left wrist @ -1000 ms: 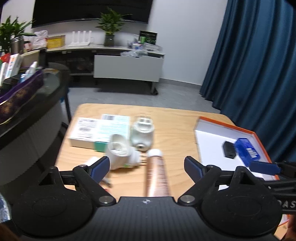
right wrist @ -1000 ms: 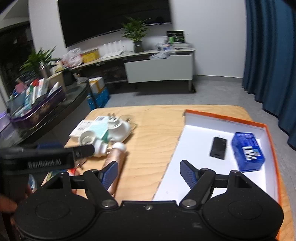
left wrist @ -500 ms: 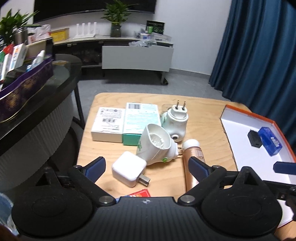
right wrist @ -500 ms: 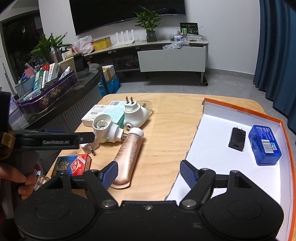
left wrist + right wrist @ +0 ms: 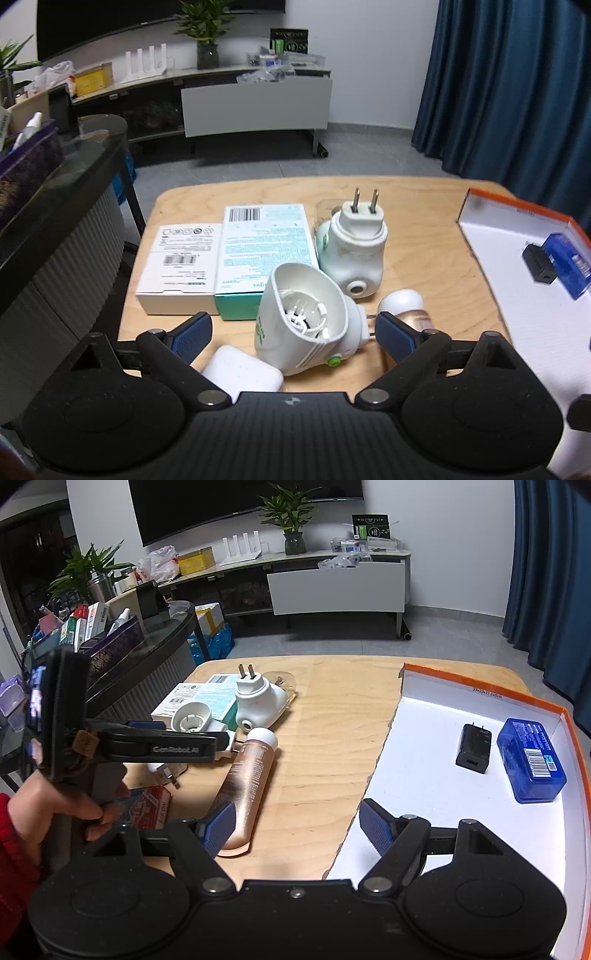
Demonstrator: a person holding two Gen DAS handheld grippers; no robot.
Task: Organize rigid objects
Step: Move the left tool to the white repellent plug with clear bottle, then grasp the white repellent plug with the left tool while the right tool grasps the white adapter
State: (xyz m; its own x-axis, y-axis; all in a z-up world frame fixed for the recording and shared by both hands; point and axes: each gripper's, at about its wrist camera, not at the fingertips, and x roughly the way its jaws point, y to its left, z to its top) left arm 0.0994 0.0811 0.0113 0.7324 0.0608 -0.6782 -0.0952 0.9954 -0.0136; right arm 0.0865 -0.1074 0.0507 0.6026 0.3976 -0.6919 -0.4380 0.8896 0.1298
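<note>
My left gripper (image 5: 293, 334) is open, its fingers on either side of a white plug-in device lying on its side (image 5: 306, 325). A second white plug-in device (image 5: 354, 251) stands behind it, prongs up. A bronze bottle with a white cap (image 5: 251, 782) lies beside them. An orange-rimmed white tray (image 5: 436, 775) holds a black charger (image 5: 474, 743) and a blue box (image 5: 530, 759). My right gripper (image 5: 297, 827) is open and empty over the tray's left edge. The left gripper also shows in the right wrist view (image 5: 221, 742).
A white box (image 5: 181, 262) and a teal box (image 5: 264, 254) lie at the table's left. A white adapter cube (image 5: 242, 373) and a red card pack (image 5: 153, 806) lie near the front. A dark counter with a purple basket (image 5: 110, 642) stands left.
My left gripper has moved forward and left until its fingers flank the tipped white plug-in device. My right gripper has pulled back a little, its view showing more of the table.
</note>
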